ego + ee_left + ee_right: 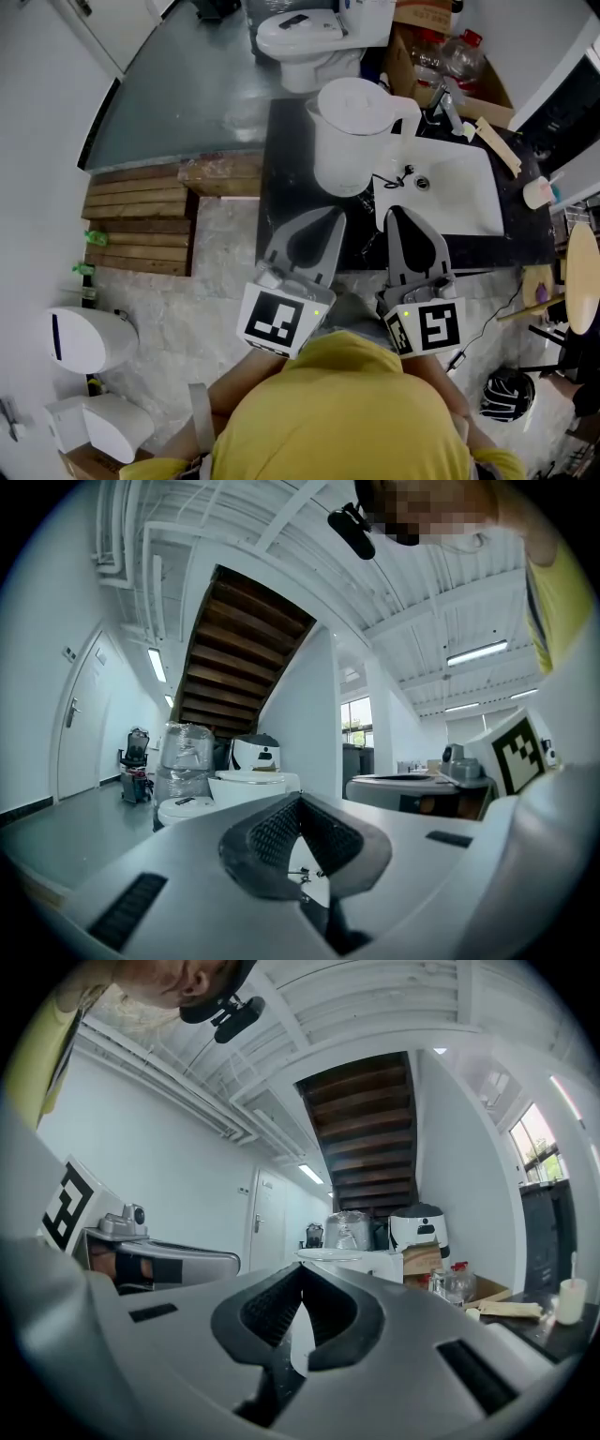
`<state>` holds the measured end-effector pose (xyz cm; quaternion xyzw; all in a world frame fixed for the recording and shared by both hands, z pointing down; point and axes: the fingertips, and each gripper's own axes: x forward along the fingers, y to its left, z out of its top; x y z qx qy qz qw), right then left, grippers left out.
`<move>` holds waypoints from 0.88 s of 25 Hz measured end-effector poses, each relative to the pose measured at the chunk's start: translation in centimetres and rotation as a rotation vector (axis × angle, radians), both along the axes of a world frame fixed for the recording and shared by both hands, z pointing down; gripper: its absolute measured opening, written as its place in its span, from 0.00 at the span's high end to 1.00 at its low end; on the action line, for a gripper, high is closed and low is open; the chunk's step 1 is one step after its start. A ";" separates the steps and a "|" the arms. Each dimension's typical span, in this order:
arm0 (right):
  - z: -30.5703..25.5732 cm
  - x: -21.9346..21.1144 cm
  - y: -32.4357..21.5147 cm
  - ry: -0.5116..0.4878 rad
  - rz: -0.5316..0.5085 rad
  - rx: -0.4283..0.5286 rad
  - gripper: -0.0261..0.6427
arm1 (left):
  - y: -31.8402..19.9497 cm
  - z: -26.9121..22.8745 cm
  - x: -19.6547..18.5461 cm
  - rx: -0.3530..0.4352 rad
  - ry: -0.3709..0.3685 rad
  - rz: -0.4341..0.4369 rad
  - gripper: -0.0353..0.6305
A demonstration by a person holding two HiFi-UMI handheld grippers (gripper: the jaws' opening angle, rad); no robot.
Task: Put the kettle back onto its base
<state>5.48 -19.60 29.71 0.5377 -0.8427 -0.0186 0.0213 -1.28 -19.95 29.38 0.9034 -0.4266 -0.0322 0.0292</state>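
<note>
A white kettle (352, 131) stands upright on the dark counter (281, 187), just left of the sink; whatever is under it is hidden. A thin cord (398, 176) lies by its foot on the sink's edge. Both grippers hover level at the counter's front edge, side by side and short of the kettle. My left gripper (330, 216) (300, 799) is shut with nothing in it. The tips of my right gripper (396, 212) (302, 1290) also meet, and it is empty. Neither gripper touches the kettle.
A white sink (469, 202) with a faucet (450, 112) fills the counter's right half. A wooden strip (497, 145) and a cup (539, 192) lie beside it. Behind are a toilet (305, 37) and a cardboard box (450, 56). A wooden pallet (141, 220) lies on the left floor.
</note>
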 end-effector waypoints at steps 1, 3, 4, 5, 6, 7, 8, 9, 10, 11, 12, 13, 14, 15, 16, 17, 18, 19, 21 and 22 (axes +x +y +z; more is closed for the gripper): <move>0.0 -0.3 0.4 0.001 -0.007 -0.003 0.93 | 0.4 -0.2 0.1 0.004 -0.001 0.004 0.94; 0.3 -0.6 1.2 -0.006 -0.020 -0.018 0.93 | 1.2 -0.4 0.1 0.011 -0.002 0.008 0.94; 0.5 -0.8 1.6 -0.013 -0.025 -0.028 0.93 | 1.6 -0.5 0.1 0.012 -0.004 0.008 0.94; 0.7 -0.9 2.0 -0.018 -0.030 -0.036 0.94 | 2.0 -0.4 0.1 0.009 -0.006 0.010 0.94; 0.8 -1.1 2.3 -0.018 -0.034 -0.041 0.94 | 2.3 -0.3 0.1 0.002 -0.010 0.012 0.94; 0.8 -1.4 2.6 -0.013 -0.037 -0.042 0.94 | 2.6 -0.1 0.1 -0.007 -0.012 0.015 0.94; 0.9 -1.6 2.9 -0.006 -0.039 -0.041 0.94 | 2.9 0.1 0.0 -0.016 -0.011 0.017 0.94; 0.9 -1.9 3.2 0.000 -0.042 -0.041 0.94 | 3.1 0.2 0.0 -0.021 -0.009 0.020 0.94; 1.0 -2.1 3.4 -0.001 -0.045 -0.042 0.94 | 3.2 0.3 0.0 -0.022 -0.007 0.021 0.94; 1.1 -2.2 3.5 -0.007 -0.048 -0.043 0.94 | 3.3 0.4 -0.1 -0.019 -0.005 0.020 0.94; 1.2 -2.2 3.6 -0.014 -0.049 -0.043 0.94 | 3.3 0.4 -0.1 -0.016 -0.004 0.018 0.94; 1.2 -2.3 3.6 -0.017 -0.048 -0.041 0.94 | 3.3 0.4 -0.2 -0.013 -0.003 0.017 0.94; 1.2 -2.3 3.7 -0.018 -0.047 -0.038 0.94 | 3.3 0.4 -0.3 -0.011 -0.002 0.016 0.94; 1.1 -2.2 3.8 -0.018 -0.045 -0.034 0.94 | 3.3 0.5 -0.3 -0.010 -0.002 0.018 0.94; 0.9 -2.2 3.9 -0.019 -0.042 -0.032 0.94 | 3.4 0.5 -0.3 -0.009 -0.002 0.021 0.94; 0.8 -2.2 4.0 -0.020 -0.039 -0.029 0.94 | 3.6 0.5 -0.3 -0.009 -0.001 0.025 0.94; 0.7 -2.1 4.2 -0.021 -0.035 -0.027 0.94 | 3.7 0.5 -0.2 -0.011 -0.002 0.030 0.94; 0.6 -2.2 4.3 -0.021 -0.033 -0.025 0.94 | 3.9 0.6 -0.3 -0.015 -0.005 0.035 0.94; 0.4 -2.2 4.3 -0.020 -0.027 -0.022 0.94 | 4.0 0.7 -0.2 -0.021 -0.014 0.049 0.94; 0.3 -2.2 4.2 -0.018 -0.025 -0.022 0.94 | 4.0 0.7 -0.1 -0.023 -0.020 0.058 0.94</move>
